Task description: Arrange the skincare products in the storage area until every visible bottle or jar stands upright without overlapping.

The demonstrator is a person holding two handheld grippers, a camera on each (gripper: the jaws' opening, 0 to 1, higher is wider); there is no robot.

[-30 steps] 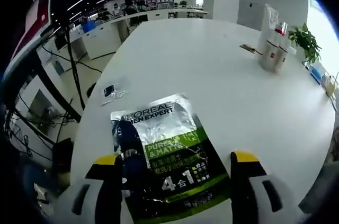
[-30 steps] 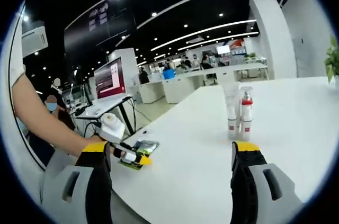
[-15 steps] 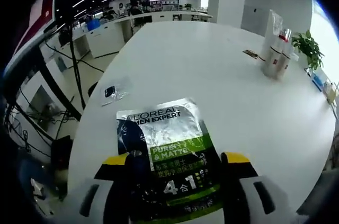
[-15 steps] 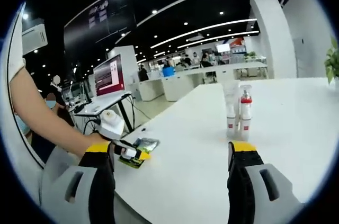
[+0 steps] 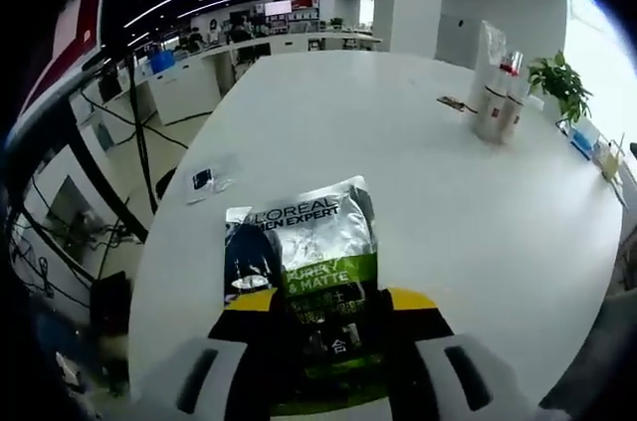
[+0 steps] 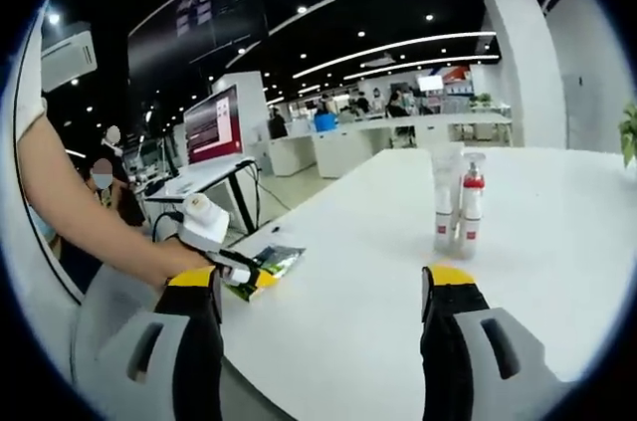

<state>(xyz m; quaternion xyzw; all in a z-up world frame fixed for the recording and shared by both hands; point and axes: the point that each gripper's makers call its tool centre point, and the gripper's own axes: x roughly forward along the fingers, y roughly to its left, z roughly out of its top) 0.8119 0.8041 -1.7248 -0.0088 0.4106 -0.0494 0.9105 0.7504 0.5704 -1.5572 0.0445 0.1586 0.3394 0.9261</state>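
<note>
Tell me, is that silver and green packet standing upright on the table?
No: in the left gripper view the packet lies flat on the white table, its near end between the jaws of the left gripper.

Silver-and-green sachet point(image 5: 304, 262), left gripper view: "L'OREAL MEN EXPERT" in dark print across the silver top; "PURE & MATTE" in white on the green band, partly creased. Smaller print lower down illegible. Labels on the standing bottles point(image 5: 495, 101) too small to read.
</note>
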